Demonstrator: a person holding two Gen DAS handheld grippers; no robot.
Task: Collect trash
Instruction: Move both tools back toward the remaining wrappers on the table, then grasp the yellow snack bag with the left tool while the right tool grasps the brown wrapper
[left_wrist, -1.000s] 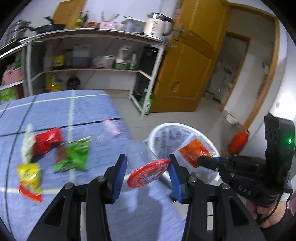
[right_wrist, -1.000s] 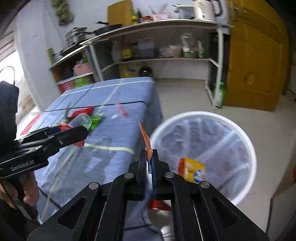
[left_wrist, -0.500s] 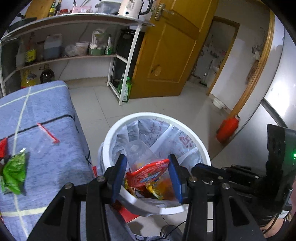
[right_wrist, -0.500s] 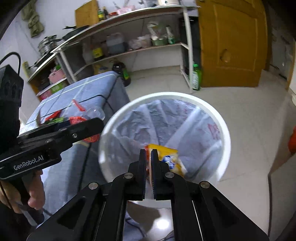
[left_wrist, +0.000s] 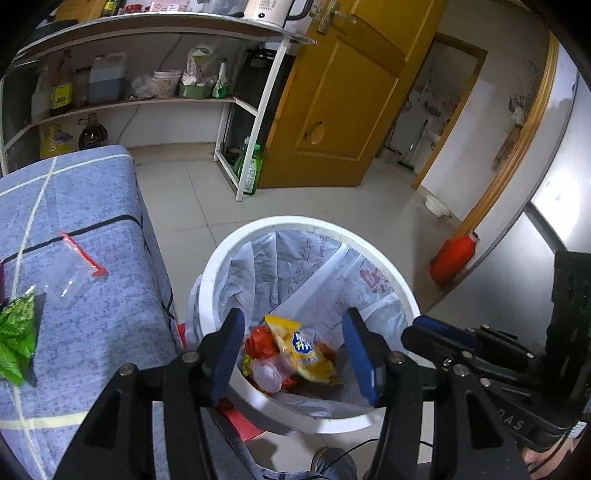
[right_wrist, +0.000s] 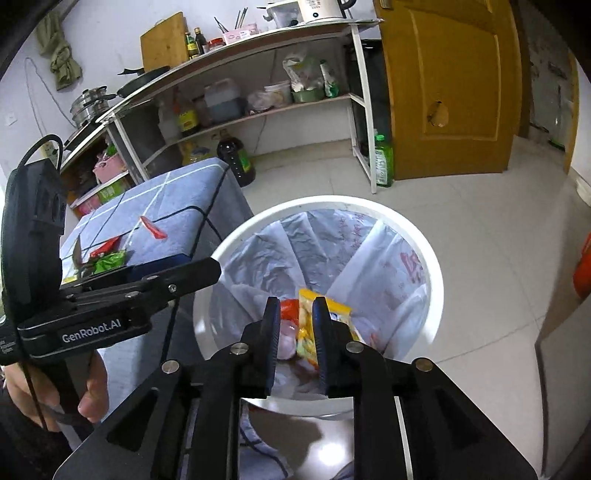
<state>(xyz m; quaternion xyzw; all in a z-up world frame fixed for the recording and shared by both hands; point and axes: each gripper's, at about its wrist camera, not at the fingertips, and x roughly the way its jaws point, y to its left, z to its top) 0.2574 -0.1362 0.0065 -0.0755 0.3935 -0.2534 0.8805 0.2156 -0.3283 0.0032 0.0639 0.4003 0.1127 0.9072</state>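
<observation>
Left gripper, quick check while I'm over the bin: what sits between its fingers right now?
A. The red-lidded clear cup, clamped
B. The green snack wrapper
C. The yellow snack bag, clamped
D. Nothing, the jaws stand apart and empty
D. The left gripper has just been opening and its blue pads touch nothing; the clear cup and the yellow snack bag lie down inside the white trash bin.

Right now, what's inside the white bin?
Inside the bin: a yellow snack bag, a red wrapper and a clear cup. Anything beneath them is covered.
</observation>
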